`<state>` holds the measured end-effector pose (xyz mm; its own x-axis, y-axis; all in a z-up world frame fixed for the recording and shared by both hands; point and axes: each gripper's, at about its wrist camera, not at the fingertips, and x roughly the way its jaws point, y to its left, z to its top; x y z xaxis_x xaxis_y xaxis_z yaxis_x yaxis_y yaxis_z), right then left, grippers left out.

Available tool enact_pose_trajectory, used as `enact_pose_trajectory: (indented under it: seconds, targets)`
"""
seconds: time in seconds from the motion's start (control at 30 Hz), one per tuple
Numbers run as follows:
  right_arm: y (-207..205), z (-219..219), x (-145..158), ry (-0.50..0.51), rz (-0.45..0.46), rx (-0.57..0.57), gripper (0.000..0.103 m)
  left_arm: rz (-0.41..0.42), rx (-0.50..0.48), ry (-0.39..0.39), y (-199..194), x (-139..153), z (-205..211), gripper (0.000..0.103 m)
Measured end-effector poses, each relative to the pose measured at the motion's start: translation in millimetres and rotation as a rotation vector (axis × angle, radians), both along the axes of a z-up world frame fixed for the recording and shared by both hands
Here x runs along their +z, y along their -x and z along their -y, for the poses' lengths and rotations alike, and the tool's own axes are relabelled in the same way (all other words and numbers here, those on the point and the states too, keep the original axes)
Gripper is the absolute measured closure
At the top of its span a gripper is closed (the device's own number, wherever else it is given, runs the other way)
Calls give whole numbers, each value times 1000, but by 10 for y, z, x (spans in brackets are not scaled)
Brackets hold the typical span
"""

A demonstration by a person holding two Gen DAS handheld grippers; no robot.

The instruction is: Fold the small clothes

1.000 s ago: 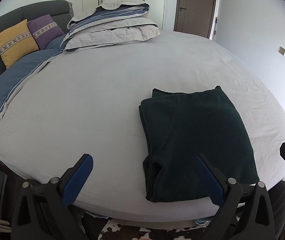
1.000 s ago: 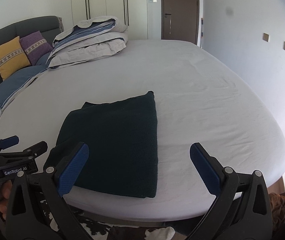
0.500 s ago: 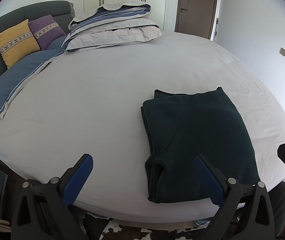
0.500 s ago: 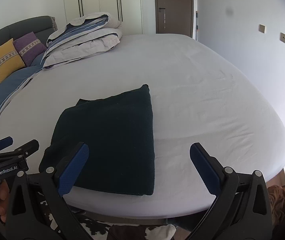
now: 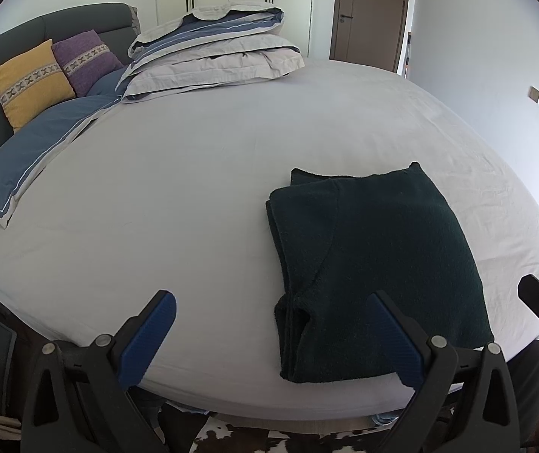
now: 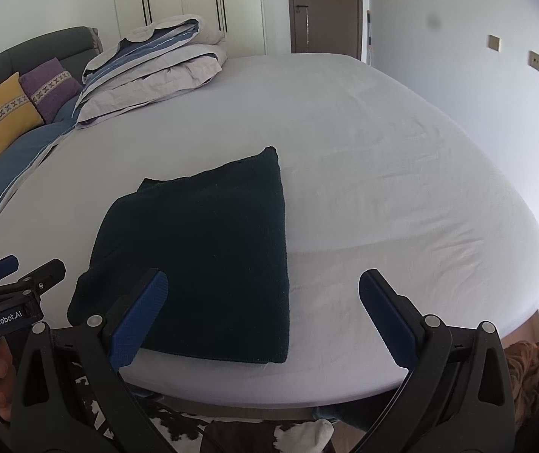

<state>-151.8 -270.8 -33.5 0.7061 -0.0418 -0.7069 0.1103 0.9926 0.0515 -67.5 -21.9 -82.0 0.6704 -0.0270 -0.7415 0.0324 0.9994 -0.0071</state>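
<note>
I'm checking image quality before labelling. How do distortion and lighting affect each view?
Left wrist view: fisheye bows the bed, dark vignette corners, dark garment keeps fold lines. Right wrist view: same bowing, garment nearly featureless black, smudge-like spot on the wall.

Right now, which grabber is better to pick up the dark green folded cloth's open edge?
Probably left. The left gripper is open beside the dark green cloth's layered edge; the right gripper faces its smooth folded side.

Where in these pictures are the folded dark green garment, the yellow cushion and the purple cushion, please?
folded dark green garment (image 6: pixel 209 249), right wrist view, centre of its top layer.
yellow cushion (image 5: pixel 29 83), left wrist view, on its patterned band.
purple cushion (image 5: pixel 88 62), left wrist view, middle of its front face.
</note>
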Motion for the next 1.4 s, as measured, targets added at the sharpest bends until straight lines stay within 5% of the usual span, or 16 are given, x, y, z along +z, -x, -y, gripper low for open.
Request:
enact_pose_trajectory:
  seconds: [1.4]
  targets:
    - [-10, -67, -97, 3, -13, 5, 0, -8, -10, -2, 0, -62, 5, 0]
